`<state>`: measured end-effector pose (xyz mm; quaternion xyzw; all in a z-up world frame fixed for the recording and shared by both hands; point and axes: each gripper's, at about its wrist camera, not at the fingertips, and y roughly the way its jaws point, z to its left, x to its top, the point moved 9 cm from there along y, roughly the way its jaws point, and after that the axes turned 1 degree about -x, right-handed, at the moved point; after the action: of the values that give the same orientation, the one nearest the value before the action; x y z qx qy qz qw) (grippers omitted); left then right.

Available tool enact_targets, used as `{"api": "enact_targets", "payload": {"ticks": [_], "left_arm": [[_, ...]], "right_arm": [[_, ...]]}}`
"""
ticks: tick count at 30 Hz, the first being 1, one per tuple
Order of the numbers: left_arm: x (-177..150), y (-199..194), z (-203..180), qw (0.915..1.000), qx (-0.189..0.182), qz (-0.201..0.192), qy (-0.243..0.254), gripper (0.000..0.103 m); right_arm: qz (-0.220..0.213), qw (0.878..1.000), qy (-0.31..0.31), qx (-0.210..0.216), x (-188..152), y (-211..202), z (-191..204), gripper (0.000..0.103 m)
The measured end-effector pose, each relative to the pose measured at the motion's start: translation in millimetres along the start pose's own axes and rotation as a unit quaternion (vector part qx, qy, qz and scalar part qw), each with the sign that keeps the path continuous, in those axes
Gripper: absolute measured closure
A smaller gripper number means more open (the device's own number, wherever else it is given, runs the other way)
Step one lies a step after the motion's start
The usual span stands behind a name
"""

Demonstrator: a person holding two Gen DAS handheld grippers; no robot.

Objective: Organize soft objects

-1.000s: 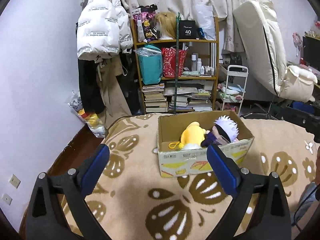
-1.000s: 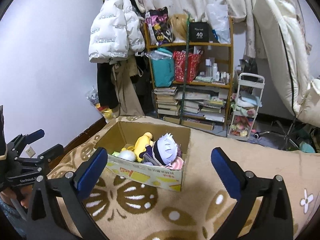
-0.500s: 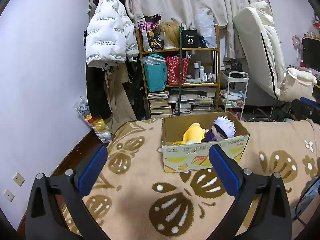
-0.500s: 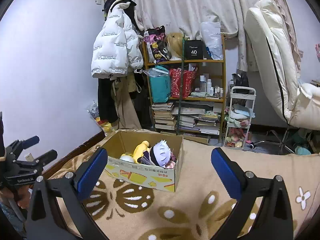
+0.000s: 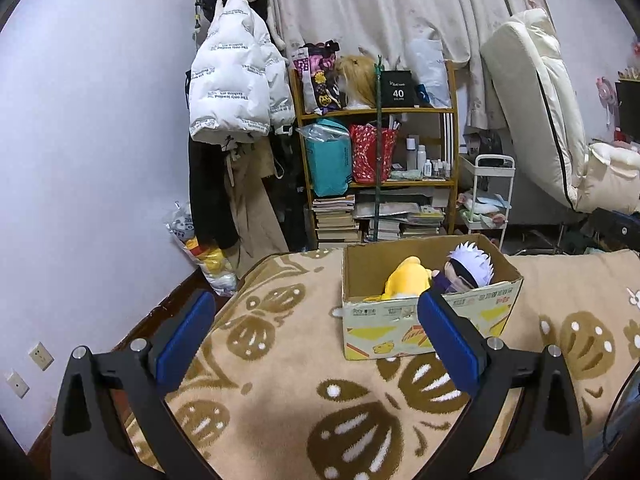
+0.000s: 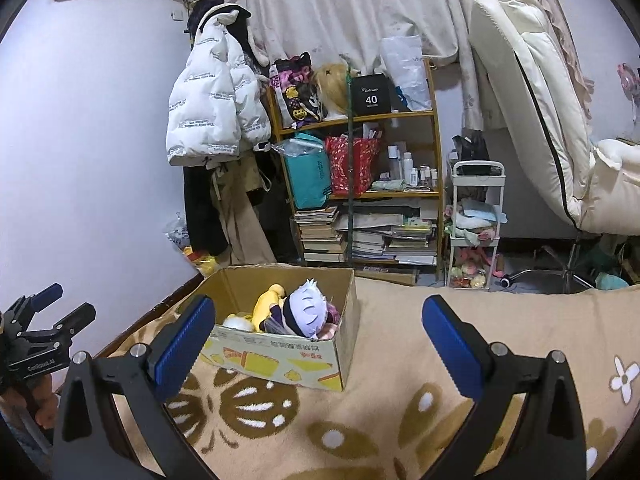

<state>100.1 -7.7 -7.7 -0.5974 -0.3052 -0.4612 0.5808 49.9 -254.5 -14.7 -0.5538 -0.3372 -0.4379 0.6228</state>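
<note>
We hold both grippers above the blanket (image 5: pixel 280 420), away from the box (image 5: pixel 424 332). The left gripper (image 5: pixel 316 340) has its jaws spread wide and empty, and the right gripper (image 6: pixel 320 344) is the same. The yellow plush (image 6: pixel 269 305) and the white-haired doll (image 6: pixel 306 312) lie inside the box, touching each other. We see no loose soft thing on the blanket, so the task seems nearly finished. For a good step, we look around for a remaining toy, approach from above, and pinch gently at the body.
</note>
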Motion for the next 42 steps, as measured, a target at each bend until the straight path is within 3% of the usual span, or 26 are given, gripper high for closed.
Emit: {"api": "enact_targets", "payload": {"ticks": [42], "left_arm": [[-3.4, 1.1, -2.3, 1.0, -0.005, 0.006, 0.006, 0.003]], "right_arm": [[0.011, 1.0, 0.016, -0.006, -6.1, 7.7, -1.9, 0.0]]}}
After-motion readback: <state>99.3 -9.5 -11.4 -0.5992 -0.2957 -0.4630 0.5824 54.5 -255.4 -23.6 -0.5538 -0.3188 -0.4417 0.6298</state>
